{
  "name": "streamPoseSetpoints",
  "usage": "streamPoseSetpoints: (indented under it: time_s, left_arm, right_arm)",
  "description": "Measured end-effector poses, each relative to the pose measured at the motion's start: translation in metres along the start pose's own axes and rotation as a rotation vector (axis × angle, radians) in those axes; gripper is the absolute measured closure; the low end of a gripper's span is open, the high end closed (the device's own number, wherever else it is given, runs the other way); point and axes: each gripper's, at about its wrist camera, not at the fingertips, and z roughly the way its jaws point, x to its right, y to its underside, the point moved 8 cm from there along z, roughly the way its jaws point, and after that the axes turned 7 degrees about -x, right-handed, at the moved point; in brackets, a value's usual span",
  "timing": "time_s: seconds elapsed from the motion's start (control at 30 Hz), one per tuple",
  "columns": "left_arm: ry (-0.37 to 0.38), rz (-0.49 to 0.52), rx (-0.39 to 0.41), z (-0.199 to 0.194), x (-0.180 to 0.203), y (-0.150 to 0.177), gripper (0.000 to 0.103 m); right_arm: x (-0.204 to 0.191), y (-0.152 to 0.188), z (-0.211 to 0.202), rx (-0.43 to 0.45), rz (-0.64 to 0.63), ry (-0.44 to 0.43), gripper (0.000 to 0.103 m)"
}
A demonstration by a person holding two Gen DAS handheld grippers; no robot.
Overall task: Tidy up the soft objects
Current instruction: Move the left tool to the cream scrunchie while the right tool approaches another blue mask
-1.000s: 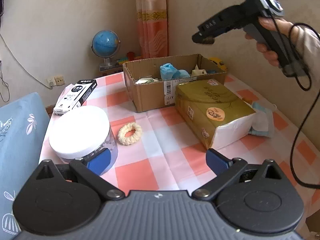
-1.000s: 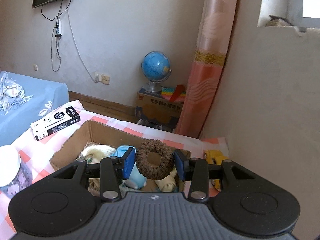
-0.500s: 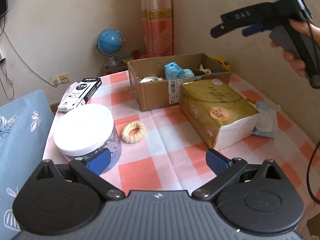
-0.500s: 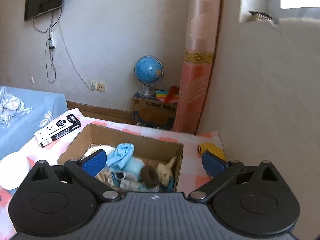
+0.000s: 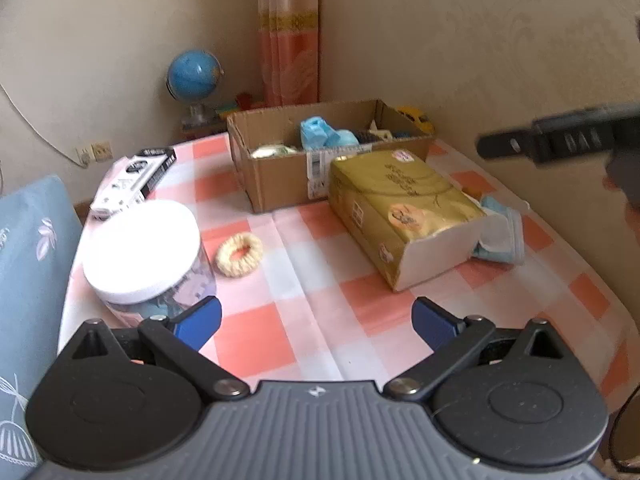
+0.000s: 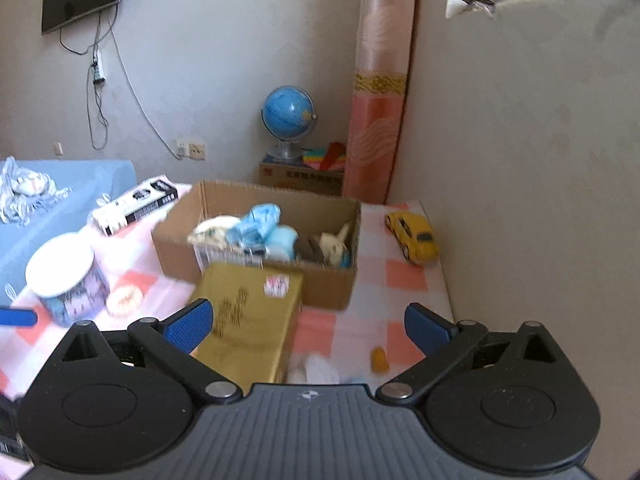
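A cardboard box (image 5: pixel 280 176) (image 6: pixel 328 288) at the back of the checked table holds blue cloths (image 5: pixel 320 136) (image 6: pixel 260 224), a pale cloth and the brown scrunchie (image 6: pixel 306 248). A cream scrunchie (image 5: pixel 239 254) (image 6: pixel 124 300) lies on the table beside a white-lidded jar. A light blue cloth (image 5: pixel 500 232) lies behind the gold tissue pack. My left gripper (image 5: pixel 316 320) is open and empty above the near table. My right gripper (image 6: pixel 308 326) is open and empty, raised above the tissue pack; its body shows in the left wrist view (image 5: pixel 560 140).
A white-lidded jar (image 5: pixel 140 248) (image 6: pixel 64 276) stands at the left. A gold tissue pack (image 5: pixel 404 208) (image 6: pixel 248 320) lies in front of the box. A black and white carton (image 5: pixel 136 180), a yellow toy car (image 6: pixel 414 240) and a globe (image 5: pixel 194 76) are further back. A wall runs along the right.
My right gripper opened and dropped the brown scrunchie into the box, then drew back and away from the box. My left gripper stayed open and shifted slightly.
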Motion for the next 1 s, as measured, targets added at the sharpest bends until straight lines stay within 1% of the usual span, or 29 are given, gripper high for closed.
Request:
streamPoseSetpoints:
  time_s: [0.07, 0.13, 0.23, 0.33, 0.4, 0.5, 0.53, 0.63, 0.67, 0.83, 0.9, 1.0]
  left_arm:
    - [0.008, -0.010, -0.012, 0.002, -0.001, 0.001, 0.002]
    - [0.029, 0.000, -0.012, 0.003, 0.000, 0.001, 0.002]
    - [0.059, 0.050, -0.019, 0.004, 0.005, 0.000, 0.002]
    - [0.090, 0.115, -0.027, 0.005, 0.009, -0.003, 0.002]
    - [0.080, 0.153, -0.040, 0.007, 0.011, -0.006, 0.002]
    - [0.034, 0.237, -0.047, 0.009, 0.014, -0.013, 0.002]
    - [0.040, 0.259, -0.054, 0.009, 0.015, -0.016, 0.002]
    - [0.106, 0.281, -0.075, 0.010, 0.013, -0.027, 0.002]
    - [0.115, 0.293, -0.085, 0.010, 0.012, -0.031, 0.002]
    - [0.067, 0.402, -0.110, 0.018, 0.001, -0.068, 0.002]
    - [0.053, 0.445, -0.140, 0.028, -0.003, -0.080, 0.003]
    - [0.044, 0.490, -0.207, 0.049, -0.010, -0.091, 0.008]
  right_arm:
    - [0.000, 0.014, -0.002, -0.012, 0.008, 0.012, 0.000]
    - [0.001, 0.027, -0.002, -0.031, 0.023, 0.006, 0.000]
    - [0.001, 0.045, 0.000, -0.067, 0.036, -0.008, 0.000]
    - [0.003, 0.059, 0.003, -0.098, 0.046, -0.002, 0.000]
    - [0.005, 0.066, 0.005, -0.113, 0.058, -0.003, 0.000]
    - [0.008, 0.073, 0.006, -0.127, 0.077, 0.002, 0.000]
    - [0.008, 0.075, 0.006, -0.128, 0.082, -0.001, 0.000]
    - [0.009, 0.078, 0.005, -0.126, 0.094, -0.010, 0.000]
    - [0.010, 0.079, 0.005, -0.125, 0.098, -0.013, 0.000]
    - [0.011, 0.080, 0.004, -0.122, 0.114, -0.020, 0.000]
    - [0.012, 0.081, 0.005, -0.120, 0.127, -0.027, 0.000]
    - [0.012, 0.082, 0.006, -0.118, 0.137, -0.033, 0.000]
